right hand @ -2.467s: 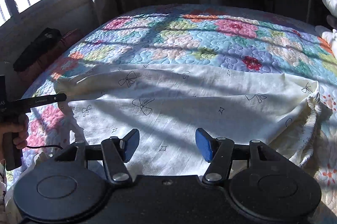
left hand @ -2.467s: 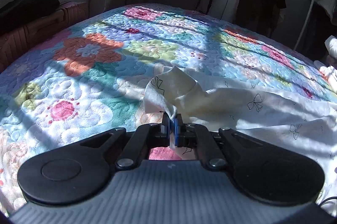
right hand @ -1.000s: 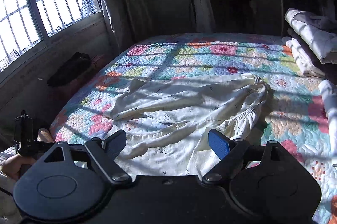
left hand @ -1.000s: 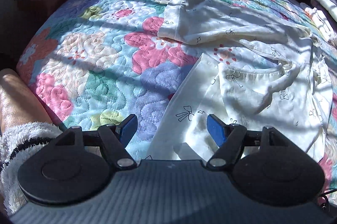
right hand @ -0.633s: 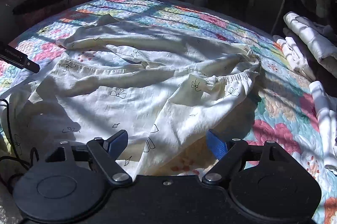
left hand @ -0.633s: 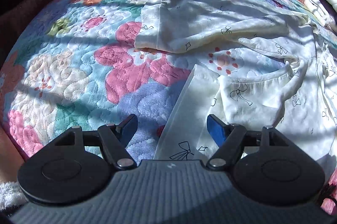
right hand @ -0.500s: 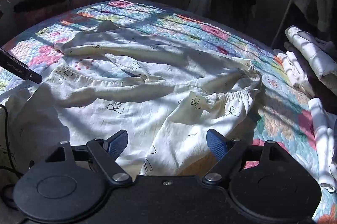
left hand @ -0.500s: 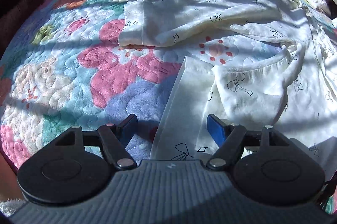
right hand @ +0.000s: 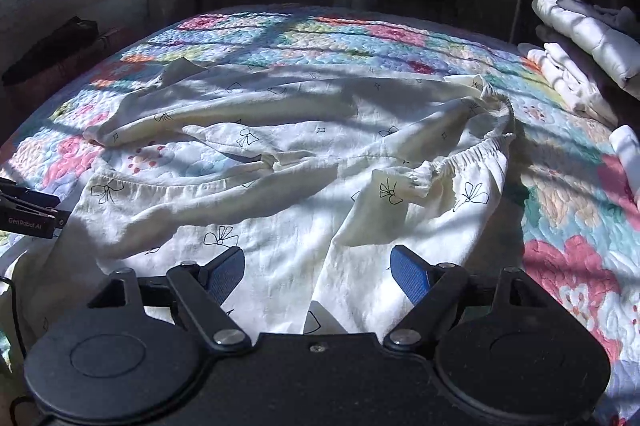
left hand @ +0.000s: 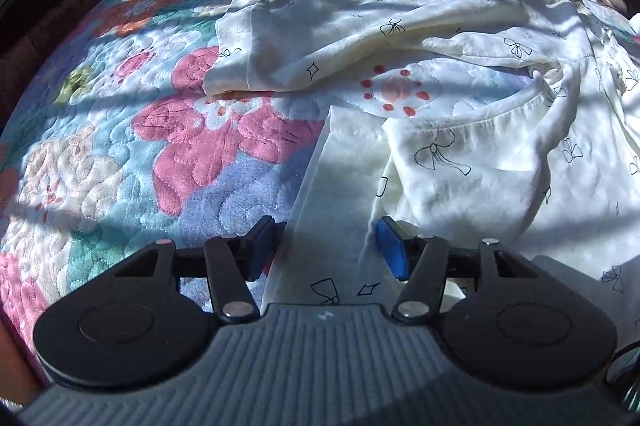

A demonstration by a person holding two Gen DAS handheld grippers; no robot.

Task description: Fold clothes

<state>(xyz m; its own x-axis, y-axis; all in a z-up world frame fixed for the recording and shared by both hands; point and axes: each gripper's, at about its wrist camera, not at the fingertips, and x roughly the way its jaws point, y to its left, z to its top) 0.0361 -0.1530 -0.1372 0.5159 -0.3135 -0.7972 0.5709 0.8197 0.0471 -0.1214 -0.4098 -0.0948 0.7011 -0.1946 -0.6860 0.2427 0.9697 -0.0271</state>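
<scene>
Sunlight stripes a flowered quilt (right hand: pixel 568 258) where cream trousers (right hand: pixel 280 185) printed with small bows lie spread but rumpled, the two legs running away toward the window side and the gathered waistband (right hand: pixel 480 149) bunched toward the stack of folded laundry (right hand: pixel 568 37). You hold both tools low over the near edge of the cloth. Your left gripper (left hand: pixel 326 246) stands released, its blue pads wide apart with the hem of the near leg (left hand: pixel 340 185) running up between them, gripped by neither. Your right gripper (right hand: pixel 318 272) is likewise spread wide and holds nothing; the seat of the trousers lies just ahead of and under it, a raised crease running between its fingers.

The far leg (left hand: pixel 320 37) lies apart from the near one, a patch of quilt showing between them, and the waistband is twisted over on itself. So the garment reads as laid out and being squared up for a fold, not as folded. By that reading, the next move calls for a pinch at each end of one long edge: your left on the hem it straddles, your right near the waistband, then a lift that carries one leg over onto the other. Thin, slack cloth like this will likely drag and wrinkle unless both ends rise together.
</scene>
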